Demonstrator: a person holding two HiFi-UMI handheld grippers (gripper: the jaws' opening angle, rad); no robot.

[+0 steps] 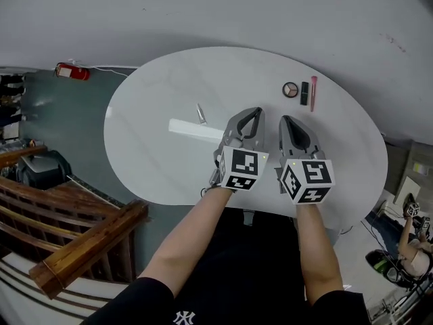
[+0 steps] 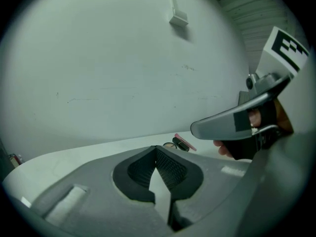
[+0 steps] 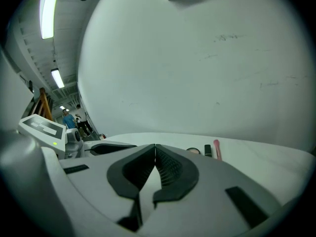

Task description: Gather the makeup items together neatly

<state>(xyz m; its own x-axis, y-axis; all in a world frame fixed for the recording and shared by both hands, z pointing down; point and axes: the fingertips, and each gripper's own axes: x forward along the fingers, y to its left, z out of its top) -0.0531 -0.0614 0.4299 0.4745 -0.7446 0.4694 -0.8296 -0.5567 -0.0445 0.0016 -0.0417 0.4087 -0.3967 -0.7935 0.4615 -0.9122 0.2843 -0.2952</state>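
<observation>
My left tongs (image 1: 255, 112) and right tongs (image 1: 285, 119) are side by side, both closed on nothing. Compact (image 1: 290, 90), lipstick (image 1: 304, 91) and pink brush (image 1: 314, 92) are grouped far right on the surface (image 1: 155, 80). A silvery item (image 1: 201, 114) lies apart to the left.

READABLE: white interlocked "NY" monogram (image 1: 181, 317) on your black shirt (image 1: 223, 276), nearest you | CODES: black-and-white square markers on the cube (image 1: 242, 168) of your left gripper (image 1: 256, 111) and on the cube (image 1: 308, 180) of your right gripper (image 1: 284, 119), no letters or digits | makeup items (image 1: 301, 91), far right: print too small to read
</observation>
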